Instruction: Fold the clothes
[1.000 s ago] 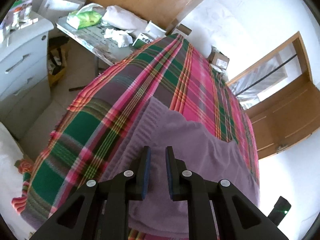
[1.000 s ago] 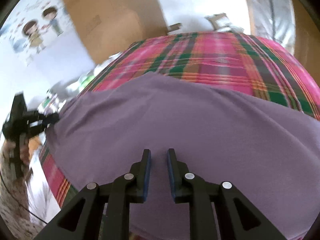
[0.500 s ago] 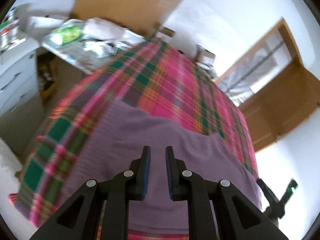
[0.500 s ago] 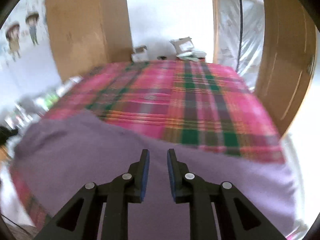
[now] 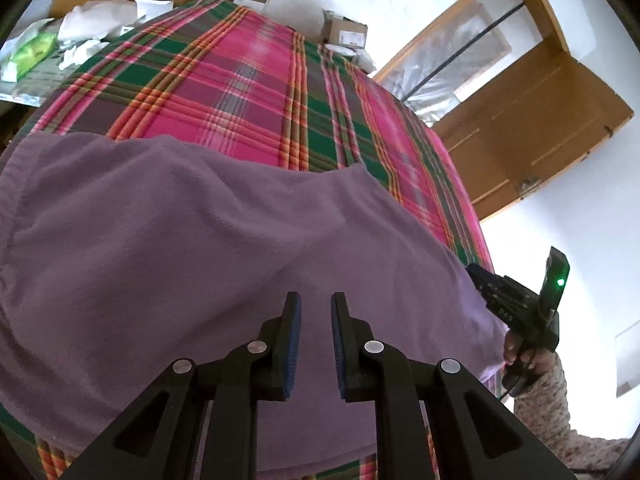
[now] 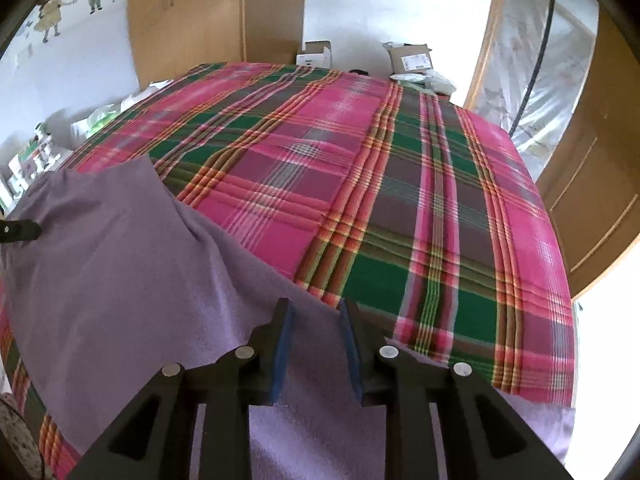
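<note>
A purple fleece garment [image 5: 192, 248] lies spread on the near part of the plaid bedspread [image 5: 248, 80]. Both the left gripper [image 5: 316, 340] and right gripper [image 6: 316, 348] hover over it, jaws apart, gripping nothing.

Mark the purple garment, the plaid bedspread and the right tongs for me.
purple garment [image 5: 168, 240]: left wrist view, flat middle.
plaid bedspread [image 6: 360, 184]: right wrist view, bare centre.
right tongs [image 6: 314, 344]: right wrist view, between the fingertips.

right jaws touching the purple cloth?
Cannot tell. Right wrist view: right gripper open over the purple cloth, but contact or gap isn't plain.
</note>
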`<state>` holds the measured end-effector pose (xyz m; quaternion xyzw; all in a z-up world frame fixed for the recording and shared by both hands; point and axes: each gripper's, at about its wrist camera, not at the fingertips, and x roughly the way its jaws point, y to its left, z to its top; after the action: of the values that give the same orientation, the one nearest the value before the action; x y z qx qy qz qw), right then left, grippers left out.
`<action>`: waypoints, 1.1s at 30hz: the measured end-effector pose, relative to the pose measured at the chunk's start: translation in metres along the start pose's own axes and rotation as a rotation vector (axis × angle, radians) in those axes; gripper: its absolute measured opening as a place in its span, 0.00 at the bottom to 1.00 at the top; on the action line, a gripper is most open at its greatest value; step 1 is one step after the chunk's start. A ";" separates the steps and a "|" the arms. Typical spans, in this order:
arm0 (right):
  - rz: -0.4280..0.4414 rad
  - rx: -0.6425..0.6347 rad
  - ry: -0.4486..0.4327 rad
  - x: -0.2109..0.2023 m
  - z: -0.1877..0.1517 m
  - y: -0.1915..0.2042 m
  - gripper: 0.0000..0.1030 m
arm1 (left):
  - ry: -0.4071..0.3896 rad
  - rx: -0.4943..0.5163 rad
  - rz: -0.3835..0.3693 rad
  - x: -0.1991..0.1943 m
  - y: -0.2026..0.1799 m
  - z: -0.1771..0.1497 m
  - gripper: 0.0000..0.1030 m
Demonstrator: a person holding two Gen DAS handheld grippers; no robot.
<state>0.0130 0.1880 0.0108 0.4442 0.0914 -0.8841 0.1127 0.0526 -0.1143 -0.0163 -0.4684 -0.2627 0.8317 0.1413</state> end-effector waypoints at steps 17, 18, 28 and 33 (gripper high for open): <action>-0.046 0.024 -0.073 -0.002 0.007 -0.011 0.00 | 0.046 -0.015 0.001 0.022 0.000 0.000 0.15; -0.040 0.028 -0.072 -0.002 0.007 -0.012 0.00 | 0.046 -0.017 0.001 0.022 0.000 0.000 0.15; 0.087 0.086 -0.069 -0.016 0.004 -0.022 0.03 | 0.047 -0.020 -0.008 0.022 0.002 0.000 0.15; 0.075 0.054 -0.031 -0.018 -0.005 -0.021 0.23 | 0.045 -0.026 -0.018 0.021 0.004 -0.001 0.15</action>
<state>0.0213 0.2113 0.0235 0.4365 0.0490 -0.8882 0.1351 0.0419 -0.1072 -0.0339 -0.4865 -0.2745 0.8160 0.1486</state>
